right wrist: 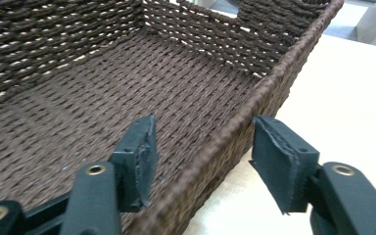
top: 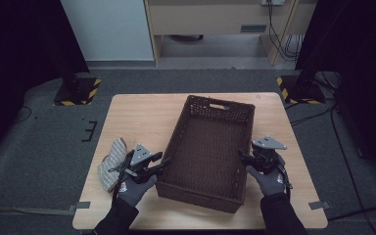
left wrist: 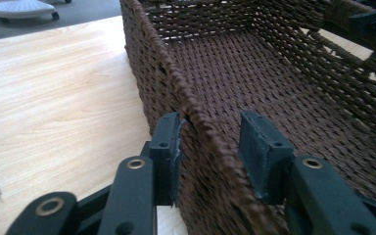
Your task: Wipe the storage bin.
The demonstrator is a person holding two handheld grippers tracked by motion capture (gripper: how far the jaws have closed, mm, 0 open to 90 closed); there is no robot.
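Note:
A dark brown woven basket (top: pixel 219 104) lies empty in the middle of the wooden table (top: pixel 142 112). My left gripper (top: pixel 164 161) straddles the basket's left wall near its front corner. In the left gripper view the outer pad (left wrist: pixel 169 147) touches the wall (left wrist: pixel 142 63), while the inner pad stands off the rim, so the left gripper (left wrist: pixel 215 139) is open. My right gripper (top: pixel 242 155) straddles the right wall. In the right gripper view both pads of the right gripper (right wrist: pixel 208 147) stand apart from the rim (right wrist: pixel 284 63).
A beige quilted mitt (top: pixel 111 164) lies on the table just left of my left hand. Bare wood runs along the table's far edge and on both sides of the basket. Dark floor, stand feet and cables surround the table.

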